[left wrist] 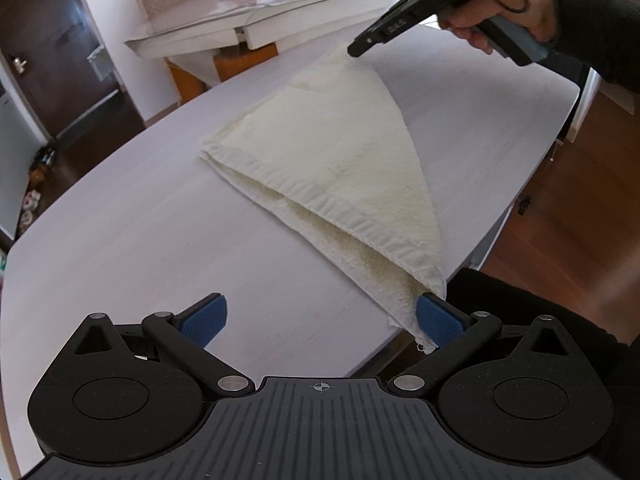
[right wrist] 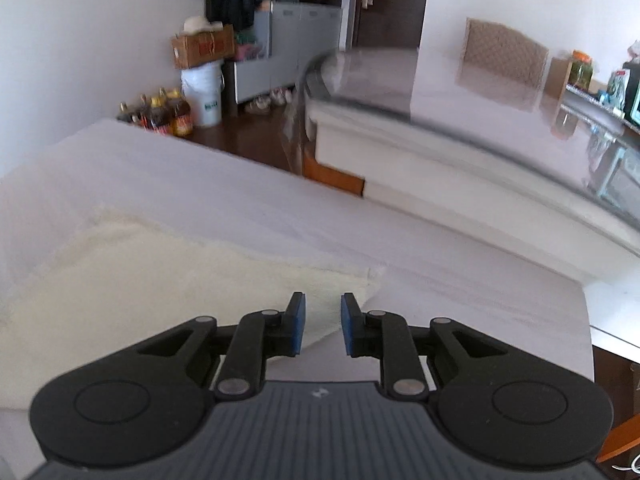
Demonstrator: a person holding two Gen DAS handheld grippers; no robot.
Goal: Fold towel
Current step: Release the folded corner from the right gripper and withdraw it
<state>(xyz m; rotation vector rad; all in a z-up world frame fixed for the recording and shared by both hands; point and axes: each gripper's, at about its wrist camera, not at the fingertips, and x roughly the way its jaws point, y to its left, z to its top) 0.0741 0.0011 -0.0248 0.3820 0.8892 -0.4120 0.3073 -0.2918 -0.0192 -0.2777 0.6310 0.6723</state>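
— Looking at the towel (left wrist: 320, 152), what are you worrying about?

— It is lying folded on the table (left wrist: 140, 240), and its near corner is hanging at the table edge. My left gripper (left wrist: 320, 320) is spread wide; only one pad (left wrist: 438, 320) is touching that corner, so I am not pinching anything there.

— And the right gripper (right wrist: 322, 324)?

— Its fingers are standing a little apart at the far corner. I think it is not holding the cloth, only hovering at it.

— So what is the risk?

— If I am closing the left one now, I am probably catching only one layer, and the fold is opening. Also the loose corner is maybe sliding off the edge.
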